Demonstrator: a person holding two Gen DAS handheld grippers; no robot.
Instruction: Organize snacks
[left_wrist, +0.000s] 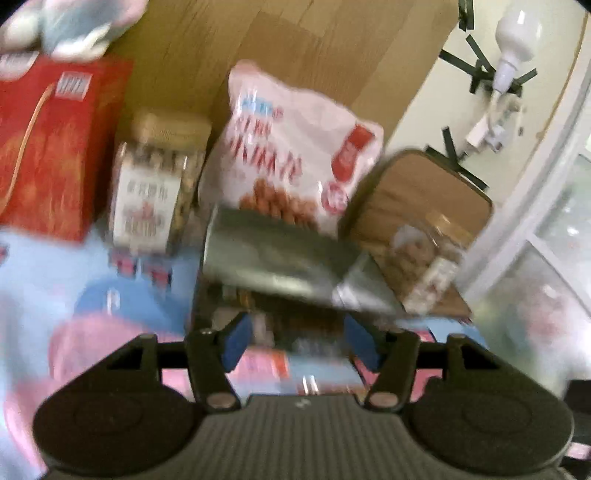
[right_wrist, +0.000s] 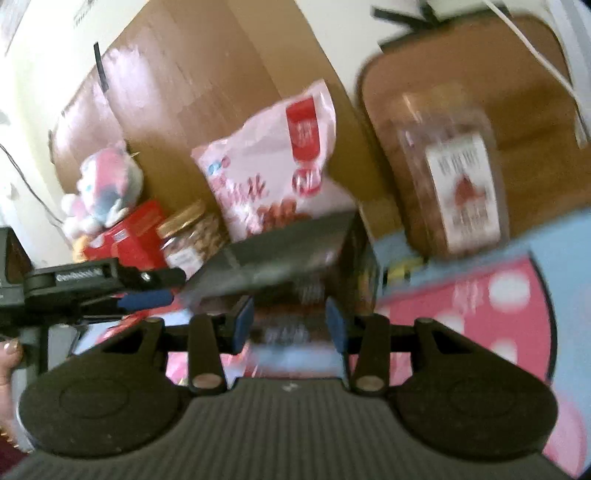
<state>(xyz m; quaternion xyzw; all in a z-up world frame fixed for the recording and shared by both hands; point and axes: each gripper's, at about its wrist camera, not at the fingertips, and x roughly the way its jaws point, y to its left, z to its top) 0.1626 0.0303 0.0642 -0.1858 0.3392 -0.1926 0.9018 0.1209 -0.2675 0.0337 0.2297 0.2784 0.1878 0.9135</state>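
Cardboard backs the snacks; my left claw (left_wrist: 297, 341) and right claw (right_wrist: 290, 325) both grip the dark box (left_wrist: 280, 258), center frame. Uneven pulling could tear it.

My finger pads (left_wrist: 236, 341) are blue on black arms, above a grey ribbed body. Between them sits a dark grey box (left_wrist: 280, 254) with a brownish front. Behind it leans a pale pink bag (left_wrist: 291, 147) with red lettering, a red tag and brown snacks pictured. A red box (left_wrist: 48, 147) with faint gold pattern stands left, topped by a pink, white and grey-blue plush (right_wrist: 107, 192). A clear jar (left_wrist: 159, 177) shows tan nuts, a gold lid, a white label with red print. A second jar (right_wrist: 454, 177) has a white label with red. The cloth (right_wrist: 517, 302) is light blue with a pink patch dotted white. The cardboard (left_wrist: 295, 37) is brown.
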